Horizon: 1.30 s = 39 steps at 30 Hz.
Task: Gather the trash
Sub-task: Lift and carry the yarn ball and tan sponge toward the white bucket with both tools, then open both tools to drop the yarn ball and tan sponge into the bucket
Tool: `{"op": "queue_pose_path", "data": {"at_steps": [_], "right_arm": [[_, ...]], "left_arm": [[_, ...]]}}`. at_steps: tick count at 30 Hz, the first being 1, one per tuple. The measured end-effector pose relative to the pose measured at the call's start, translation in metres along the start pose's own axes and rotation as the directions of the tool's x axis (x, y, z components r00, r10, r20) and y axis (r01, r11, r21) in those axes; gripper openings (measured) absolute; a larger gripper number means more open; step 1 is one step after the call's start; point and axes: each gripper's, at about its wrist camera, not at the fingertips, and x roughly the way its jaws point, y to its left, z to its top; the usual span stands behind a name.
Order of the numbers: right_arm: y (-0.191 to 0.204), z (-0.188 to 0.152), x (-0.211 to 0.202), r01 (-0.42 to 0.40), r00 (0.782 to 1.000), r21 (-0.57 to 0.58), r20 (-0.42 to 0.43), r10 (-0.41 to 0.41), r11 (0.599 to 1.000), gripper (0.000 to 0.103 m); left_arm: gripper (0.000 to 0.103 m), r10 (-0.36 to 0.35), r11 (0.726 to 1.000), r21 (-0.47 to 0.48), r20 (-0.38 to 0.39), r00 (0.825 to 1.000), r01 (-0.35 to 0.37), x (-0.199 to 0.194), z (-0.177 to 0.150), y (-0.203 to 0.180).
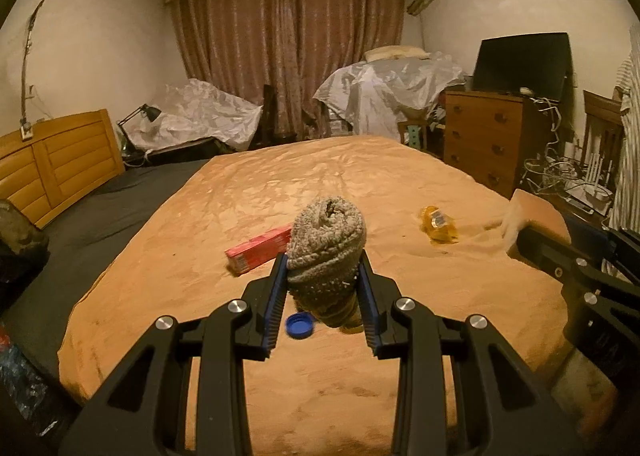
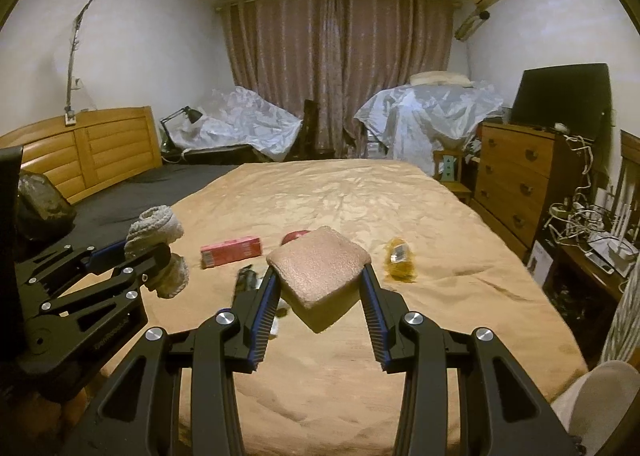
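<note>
left wrist view: the left gripper point(image 1: 324, 276) has its jaws closed partway on a rolled grey knitted sock point(image 1: 326, 252), lifted clear above the orange satin bedspread point(image 1: 320, 396). taking that sock as the landmark, a small blue plastic bottle cap point(image 1: 299, 325) lies on the cover just below it, a flat red cardboard carton point(image 1: 256, 250) lies behind it to the left, and a crumpled yellow plastic wrapper point(image 1: 438, 226) sits well to its right. the roll is pinched low (it bulges above the pads), so it may unroll or slip if swung.

right wrist view: the right gripper point(image 2: 320, 292) has its jaws spread wide around a squashed tan foam sponge block point(image 2: 320, 276), also held off the bed. the block is caught at its corners, so it may twist out. a dark object left of the block is blurred, and a red rounded thing behind it is mostly hidden. no bin is visible, so where these go is unclear.
</note>
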Motion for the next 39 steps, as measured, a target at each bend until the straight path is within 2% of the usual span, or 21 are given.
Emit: {"op": "queue_pose_path", "data": {"at_steps": [7, 12, 18, 24, 30, 36, 39], "right_arm": [[-0.034, 0.003, -0.028, 0.076, 0.997, 0.002, 0.003, -0.076, 0.997, 0.042], [-0.075, 0.001, -0.052, 0.142, 0.99, 0.022, -0.008, -0.142, 0.99, 0.042], [-0.131, -0.004, -0.09, 0.229, 0.973, 0.04, -0.019, -0.229, 0.973, 0.042], [-0.201, -0.01, -0.128, 0.327, 0.945, 0.052, -0.037, -0.325, 0.944, 0.042], [-0.274, -0.025, -0.166, 0.395, 0.917, 0.078, -0.1, -0.387, 0.915, 0.042], [-0.347, -0.048, -0.181, 0.426, 0.891, 0.108, -0.224, -0.395, 0.898, 0.042], [-0.385, -0.064, -0.179, 0.421, 0.872, 0.111, -0.323, -0.368, 0.9, 0.042]], "left_arm": [[0.032, -0.084, 0.996, 0.024, 0.0, 0.996, 0.084, 0.002, 0.01, -0.035], [0.032, -0.15, 0.987, 0.053, -0.005, 0.989, 0.15, 0.003, 0.015, -0.067], [0.032, -0.245, 0.965, 0.087, -0.02, 0.969, 0.246, 0.001, 0.019, -0.114], [0.032, -0.344, 0.929, 0.132, -0.045, 0.938, 0.346, -0.004, 0.02, -0.172], [0.032, -0.45, 0.87, 0.181, -0.089, 0.888, 0.459, -0.016, 0.018, -0.232], [0.032, -0.546, 0.786, 0.226, -0.183, 0.818, 0.575, -0.023, 0.01, -0.287], [0.033, -0.585, 0.733, 0.238, -0.259, 0.769, 0.637, -0.02, 0.004, -0.313]]}}
